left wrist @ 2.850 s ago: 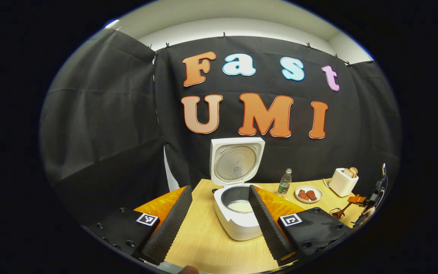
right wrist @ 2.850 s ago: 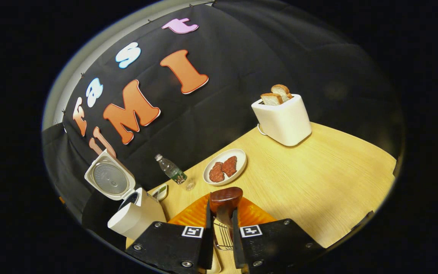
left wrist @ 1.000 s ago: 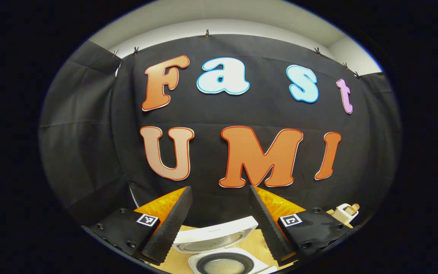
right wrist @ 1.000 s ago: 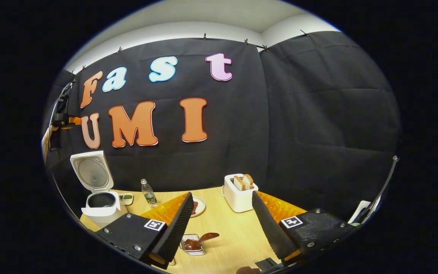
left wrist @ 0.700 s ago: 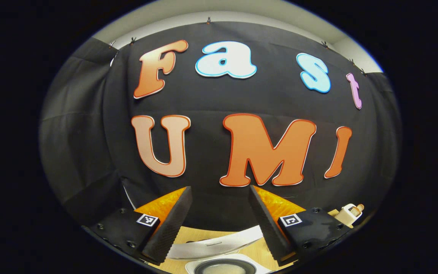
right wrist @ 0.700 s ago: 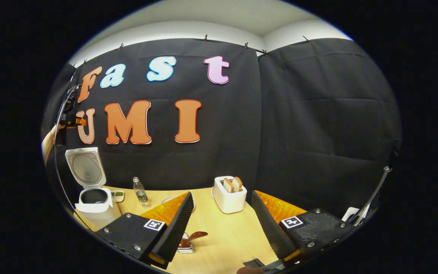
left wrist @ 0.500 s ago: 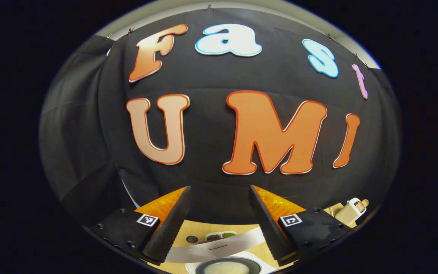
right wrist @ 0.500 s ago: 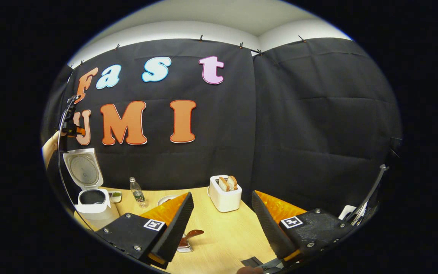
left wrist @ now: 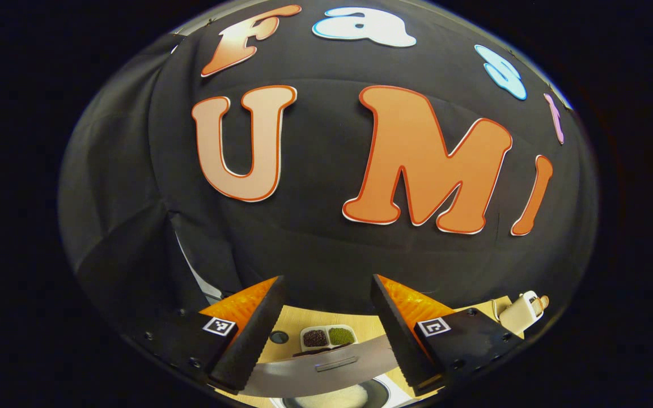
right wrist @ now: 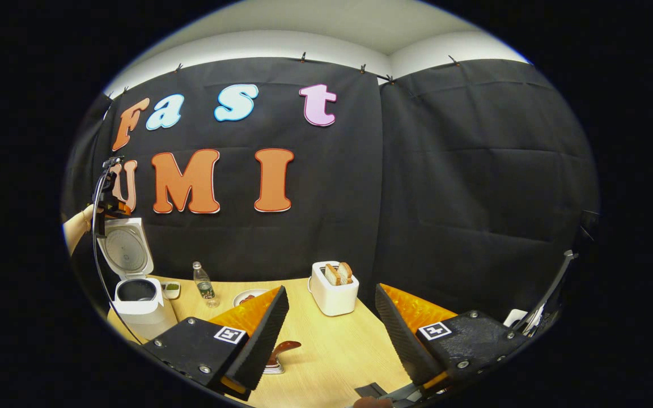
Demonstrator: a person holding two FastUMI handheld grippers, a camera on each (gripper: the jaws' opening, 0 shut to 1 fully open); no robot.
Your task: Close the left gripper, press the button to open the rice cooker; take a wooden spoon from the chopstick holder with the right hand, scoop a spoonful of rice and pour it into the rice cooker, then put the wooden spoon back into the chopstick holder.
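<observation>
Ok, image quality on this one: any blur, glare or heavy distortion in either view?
Left gripper view: strong fisheye bulge on the booth wall; the rice cooker lid at the bottom edge looks soft, while the seasoning dish stays sharp. Right gripper view: evenly lit and sharp on the toaster and water bottle; the wooden table shows no harsh glare.

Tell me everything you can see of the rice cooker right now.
The rice cooker is a white, plastic-looking pot standing on the left end of the wooden table. Its hinged lid stands upright and open, showing a round metal-looking inner plate. The dark inner bowl holds white rice. In the left gripper view the lid's edge crosses between the left gripper's open jaws; contact cannot be told.
</observation>
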